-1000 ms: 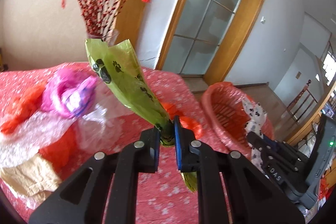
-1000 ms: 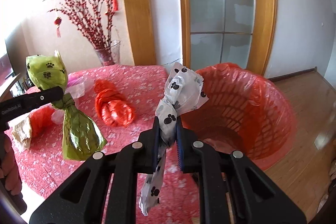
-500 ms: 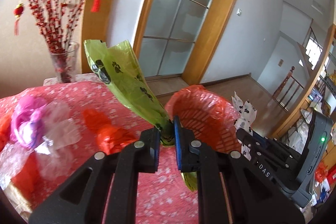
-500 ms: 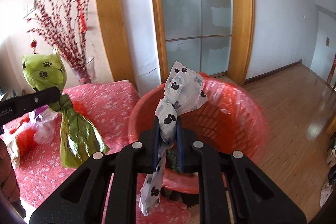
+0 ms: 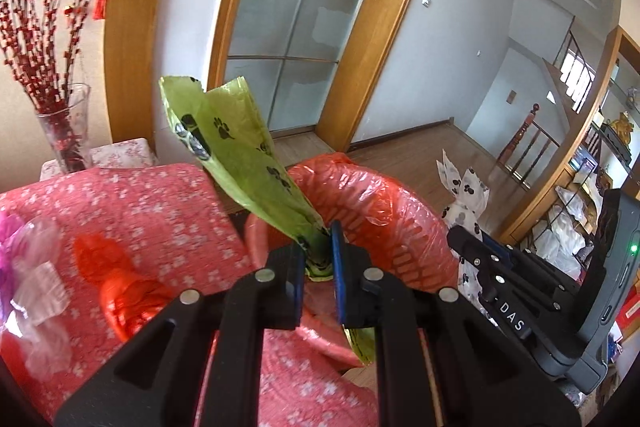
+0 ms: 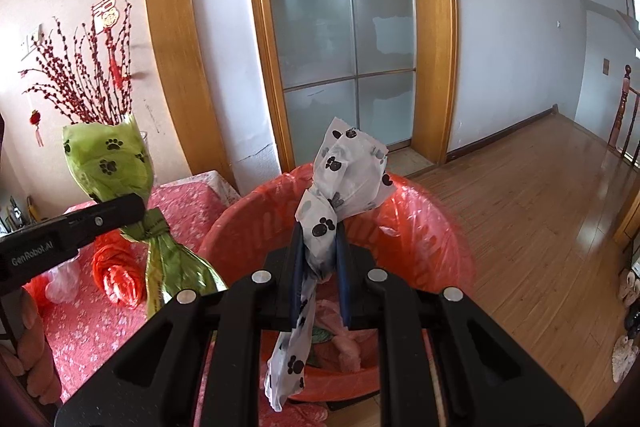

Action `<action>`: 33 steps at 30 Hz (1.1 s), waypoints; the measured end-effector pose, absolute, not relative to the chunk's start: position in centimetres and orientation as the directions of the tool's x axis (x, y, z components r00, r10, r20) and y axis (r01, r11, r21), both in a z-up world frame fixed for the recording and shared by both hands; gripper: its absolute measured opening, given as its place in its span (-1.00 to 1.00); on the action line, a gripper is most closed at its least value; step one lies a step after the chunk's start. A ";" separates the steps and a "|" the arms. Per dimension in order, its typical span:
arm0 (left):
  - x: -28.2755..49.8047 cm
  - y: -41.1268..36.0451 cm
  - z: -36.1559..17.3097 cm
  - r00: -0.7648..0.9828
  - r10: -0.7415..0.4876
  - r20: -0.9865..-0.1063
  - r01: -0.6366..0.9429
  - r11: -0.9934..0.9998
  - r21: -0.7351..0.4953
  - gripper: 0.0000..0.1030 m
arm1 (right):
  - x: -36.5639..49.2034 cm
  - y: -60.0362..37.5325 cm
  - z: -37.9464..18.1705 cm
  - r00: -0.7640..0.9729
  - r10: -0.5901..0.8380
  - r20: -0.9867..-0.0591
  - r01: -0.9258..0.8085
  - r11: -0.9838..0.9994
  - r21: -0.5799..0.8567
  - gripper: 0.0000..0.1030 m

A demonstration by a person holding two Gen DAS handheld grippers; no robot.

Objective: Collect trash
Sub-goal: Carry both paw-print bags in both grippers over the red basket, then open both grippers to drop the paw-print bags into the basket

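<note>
You hold one knotted bag in each gripper at the red-lined bin.

Your left gripper [image 5: 316,259] has its jaws clenched on the twisted neck of the green paw-print bag [image 5: 236,155], which sticks up past the fingertips at the near rim of the bin [image 5: 384,211], with its lower part hanging below the jaws. Your right gripper [image 6: 320,259] has its jaws clenched on the neck of the white paw-print bag [image 6: 348,171], held over the bin's opening, its tail dangling below the jaws toward the trash already inside. The bin stands on the floor against the edge of the desk [image 5: 132,203]. On the desk's red cloth lie an orange bag [image 5: 120,283] and some clear plastic [image 5: 36,287] farther left.
</note>
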State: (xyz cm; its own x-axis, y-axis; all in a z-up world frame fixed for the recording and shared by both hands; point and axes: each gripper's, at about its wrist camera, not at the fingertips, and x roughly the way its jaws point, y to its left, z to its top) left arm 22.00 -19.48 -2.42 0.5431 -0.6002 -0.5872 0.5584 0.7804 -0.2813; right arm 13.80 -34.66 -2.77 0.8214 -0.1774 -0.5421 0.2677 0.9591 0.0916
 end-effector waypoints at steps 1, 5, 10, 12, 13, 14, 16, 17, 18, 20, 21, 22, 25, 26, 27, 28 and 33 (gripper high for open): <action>22.1 -19.8 -2.6 0.538 -0.603 -0.589 0.563 0.777 -0.282 -0.75 | 14.0 -34.8 -2.8 0.821 -0.179 -0.542 0.270 0.958 0.092 -0.71; 22.6 -20.9 -3.0 0.522 -0.608 -0.598 0.575 0.769 -0.279 -0.74 | 14.4 -35.6 -3.0 0.819 -0.184 -0.544 0.279 0.955 0.097 -0.71; 23.2 -21.9 -3.8 0.506 -0.607 -0.612 0.582 0.764 -0.277 -0.74 | 15.0 -36.4 -3.4 0.814 -0.183 -0.551 0.287 0.952 0.108 -0.71; 23.4 -22.3 -4.0 0.500 -0.609 -0.616 0.587 0.761 -0.276 -0.74 | 15.2 -36.6 -3.4 0.813 -0.184 -0.552 0.289 0.951 0.109 -0.71; 23.6 -22.4 -4.0 0.497 -0.610 -0.617 0.590 0.759 -0.275 -0.74 | 15.3 -36.7 -3.5 0.812 -0.185 -0.553 0.291 0.951 0.109 -0.71; 23.7 -22.5 -4.1 0.495 -0.611 -0.618 0.594 0.757 -0.273 -0.74 | 15.3 -36.8 -3.5 0.812 -0.186 -0.553 0.292 0.950 0.110 -0.71; 23.9 -22.9 -4.2 0.492 -0.610 -0.620 0.600 0.754 -0.266 -0.74 | 15.5 -37.1 -3.5 0.811 -0.185 -0.554 0.295 0.948 0.115 -0.71; 24.0 -23.1 -4.3 0.491 -0.610 -0.622 0.602 0.754 -0.263 -0.74 | 15.5 -37.2 -3.5 0.812 -0.185 -0.554 0.297 0.948 0.118 -0.71; 24.1 -23.2 -4.3 0.489 -0.610 -0.624 0.604 0.753 -0.262 -0.74 | 15.6 -37.3 -3.5 0.812 -0.185 -0.554 0.299 0.947 0.122 -0.71; 24.4 -23.4 -4.4 0.485 -0.610 -0.627 0.606 0.751 -0.262 -0.73 | 15.7 -37.6 -3.5 0.812 -0.185 -0.554 0.302 0.945 0.127 -0.71; 24.4 -23.3 -4.5 0.483 -0.610 -0.628 0.607 0.750 -0.263 -0.72 | 15.8 -37.8 -3.4 0.812 -0.186 -0.553 0.305 0.944 0.130 -0.71; 24.5 -23.4 -4.5 0.479 -0.611 -0.630 0.608 0.749 -0.264 -0.71 | 15.9 -38.0 -3.4 0.812 -0.185 -0.553 0.306 0.943 0.134 -0.71; 24.7 -23.6 -4.7 0.475 -0.610 -0.634 0.606 0.749 -0.266 -0.61 | 16.1 -38.5 -3.3 0.814 -0.185 -0.551 0.310 0.940 0.143 -0.70; 24.7 -23.6 -4.8 0.474 -0.609 -0.636 0.605 0.750 -0.267 -0.52 | 16.0 -38.5 -3.3 0.816 -0.184 -0.549 0.310 0.939 0.146 -0.67; 24.8 -23.5 -4.9 0.476 -0.606 -0.638 0.602 0.753 -0.266 -0.47 | 16.0 -38.6 -3.4 0.815 -0.185 -0.549 0.313 0.938 0.148 -0.66; 24.9 -23.4 -5.0 0.478 -0.603 -0.639 0.599 0.756 -0.265 -0.42 | 16.1 -38.7 -3.4 0.814 -0.183 -0.551 0.313 0.938 0.151 -0.65; 25.1 -22.1 -5.2 0.497 -0.583 -0.643 0.573 0.777 -0.261 -0.35 | 15.7 -39.0 -3.7 0.810 -0.185 -0.556 0.321 0.934 0.156 -0.32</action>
State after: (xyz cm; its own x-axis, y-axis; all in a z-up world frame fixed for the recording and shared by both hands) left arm 25.06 -22.06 -5.25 0.4972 -0.5830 -0.6425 0.5734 0.7766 -0.2610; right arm 15.73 -38.95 -3.67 0.8099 -0.1854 -0.5565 0.3211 0.9341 0.1561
